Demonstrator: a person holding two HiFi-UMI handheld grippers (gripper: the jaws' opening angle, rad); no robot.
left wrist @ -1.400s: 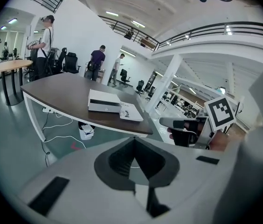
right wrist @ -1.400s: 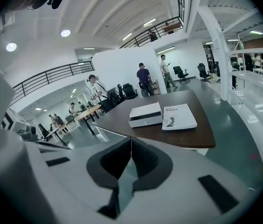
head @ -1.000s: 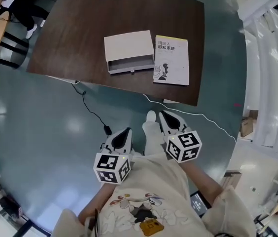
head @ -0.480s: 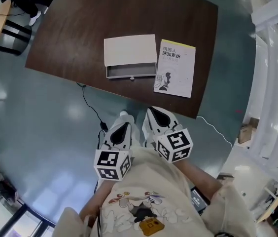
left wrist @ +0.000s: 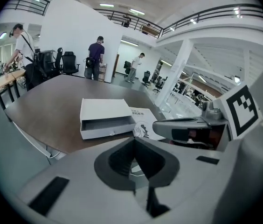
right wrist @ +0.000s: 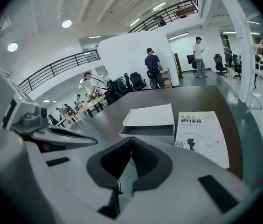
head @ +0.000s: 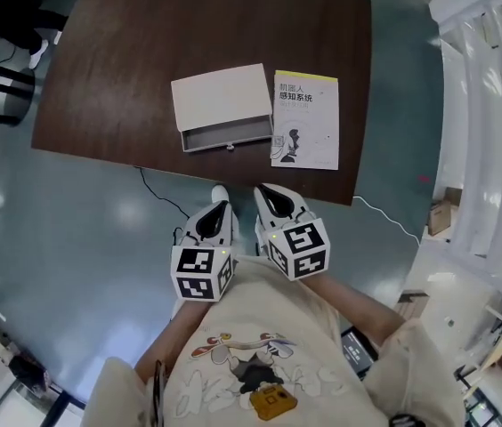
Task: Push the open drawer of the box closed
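A flat white box (head: pixel 218 99) lies on the dark brown table (head: pixel 117 69). Its shallow grey drawer (head: pixel 227 136) stands pulled out toward me, a small knob on its front. The box (left wrist: pixel 102 109) and drawer (left wrist: pixel 107 126) also show in the left gripper view, and again as box (right wrist: pixel 152 115) and drawer (right wrist: pixel 148 131) in the right gripper view. My left gripper (head: pixel 217 218) and right gripper (head: pixel 272 199) hang side by side over the floor, short of the table's near edge. Both are shut with nothing between the jaws (left wrist: pixel 134 142) (right wrist: pixel 130 141).
A white book (head: pixel 305 119) lies right of the box, touching or nearly touching it. A black cable (head: pixel 164 201) and a white cable (head: pixel 386 218) run over the floor under the table's front edge. People and office chairs (left wrist: pixel 66 62) stand far behind the table.
Both grippers have come closer to the table's near edge and nearer each other. The jaws stayed shut. The box and book have not moved on the table.
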